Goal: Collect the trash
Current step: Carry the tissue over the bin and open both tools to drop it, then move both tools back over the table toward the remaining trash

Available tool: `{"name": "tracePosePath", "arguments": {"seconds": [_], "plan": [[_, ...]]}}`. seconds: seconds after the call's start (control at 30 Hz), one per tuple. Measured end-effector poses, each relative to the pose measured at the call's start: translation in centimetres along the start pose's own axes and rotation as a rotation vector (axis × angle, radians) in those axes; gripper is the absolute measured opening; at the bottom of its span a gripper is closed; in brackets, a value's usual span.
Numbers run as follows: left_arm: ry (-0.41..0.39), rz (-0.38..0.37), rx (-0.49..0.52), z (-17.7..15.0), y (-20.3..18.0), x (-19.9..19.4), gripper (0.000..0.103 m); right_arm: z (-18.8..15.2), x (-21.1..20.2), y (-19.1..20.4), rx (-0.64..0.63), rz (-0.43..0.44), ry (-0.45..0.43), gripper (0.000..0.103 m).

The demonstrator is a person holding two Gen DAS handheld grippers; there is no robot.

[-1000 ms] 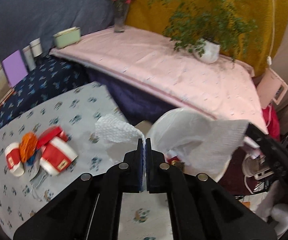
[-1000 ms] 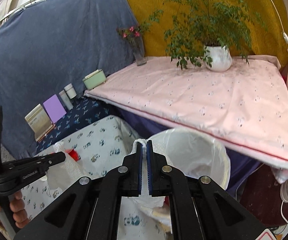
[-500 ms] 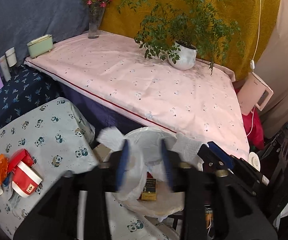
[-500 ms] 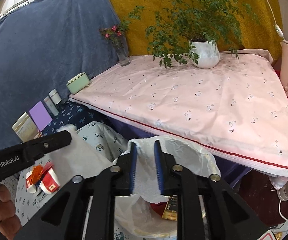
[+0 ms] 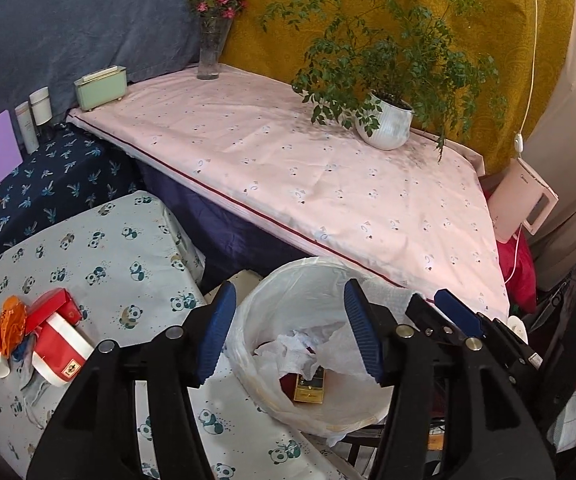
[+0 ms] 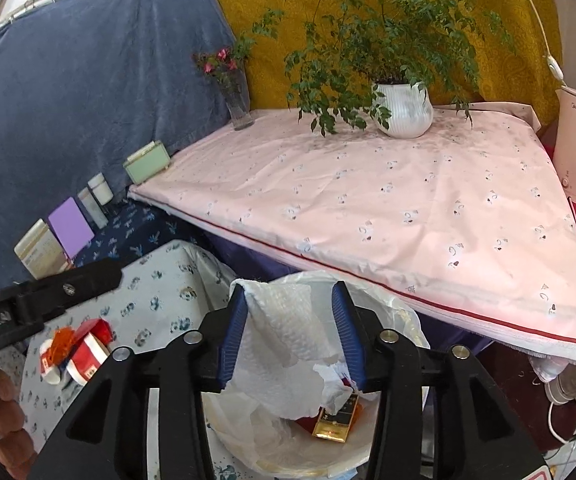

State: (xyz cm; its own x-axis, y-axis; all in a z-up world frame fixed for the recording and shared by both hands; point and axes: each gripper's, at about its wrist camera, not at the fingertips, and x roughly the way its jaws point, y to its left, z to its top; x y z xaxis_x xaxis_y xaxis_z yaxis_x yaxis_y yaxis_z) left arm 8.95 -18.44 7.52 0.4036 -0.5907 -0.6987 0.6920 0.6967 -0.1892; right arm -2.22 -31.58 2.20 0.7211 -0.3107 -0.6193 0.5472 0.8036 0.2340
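My left gripper (image 5: 288,332) hovers over the white-lined trash bin (image 5: 271,292), its jaws opening with nothing between them. A crumpled paper towel (image 5: 296,356) and a gold box (image 5: 308,388) lie inside the bin. My right gripper (image 6: 290,336) is above the same bin (image 6: 400,320), jaws opening. A white paper towel (image 6: 283,348) clings to its left pad and sags down between the pads into the bin, not pinched. More trash, red-and-white cartons (image 5: 57,344) and an orange wrapper (image 5: 11,320), lies on the panda-print table (image 5: 107,248).
A pink-covered table (image 5: 308,168) stands behind the bin with a potted plant (image 5: 386,124), a flower vase (image 5: 209,52) and a green box (image 5: 99,86). A pink appliance (image 5: 524,196) and cords sit at the right. A hand (image 6: 3,420) holds the left gripper's handle.
Both grippers were shut on white paper towel over the bin. Both have opened: the left one's piece has dropped into the bin, and the right one's towel now hangs loose between its pads.
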Motion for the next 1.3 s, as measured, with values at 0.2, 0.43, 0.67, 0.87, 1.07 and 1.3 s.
{"name": "tracePosePath", "arguments": {"seconds": [0.2, 0.43, 0.67, 0.87, 1.07, 1.3], "plan": [[0.001, 0.034, -0.005, -1.2, 1.1, -0.3, 0.059, -3.4, 3.4, -0.5, -0.030, -0.076, 0.126, 0.045], [0.013, 0.063, -0.039, -3.0, 3.0, -0.7, 0.063, -7.2, 3.5, -0.9, -0.032, -0.107, 0.202, 0.045], [0.014, 0.128, -0.103, -4.9, 5.9, -1.5, 0.073, -5.9, 0.7, 1.5, -0.051, -0.053, 0.134, 0.051], [0.002, 0.216, -0.147, -6.4, 9.3, -3.1, 0.083, -5.1, -0.9, 5.7, -0.108, 0.024, 0.089, 0.057], [-0.004, 0.300, -0.214, -8.3, 13.6, -4.7, 0.090, -5.7, -1.0, 10.3, -0.179, 0.093, 0.088, 0.059], [0.030, 0.403, -0.252, -11.5, 19.0, -5.6, 0.090, -6.8, -0.6, 14.9, -0.230, 0.170, 0.109, 0.059]]}}
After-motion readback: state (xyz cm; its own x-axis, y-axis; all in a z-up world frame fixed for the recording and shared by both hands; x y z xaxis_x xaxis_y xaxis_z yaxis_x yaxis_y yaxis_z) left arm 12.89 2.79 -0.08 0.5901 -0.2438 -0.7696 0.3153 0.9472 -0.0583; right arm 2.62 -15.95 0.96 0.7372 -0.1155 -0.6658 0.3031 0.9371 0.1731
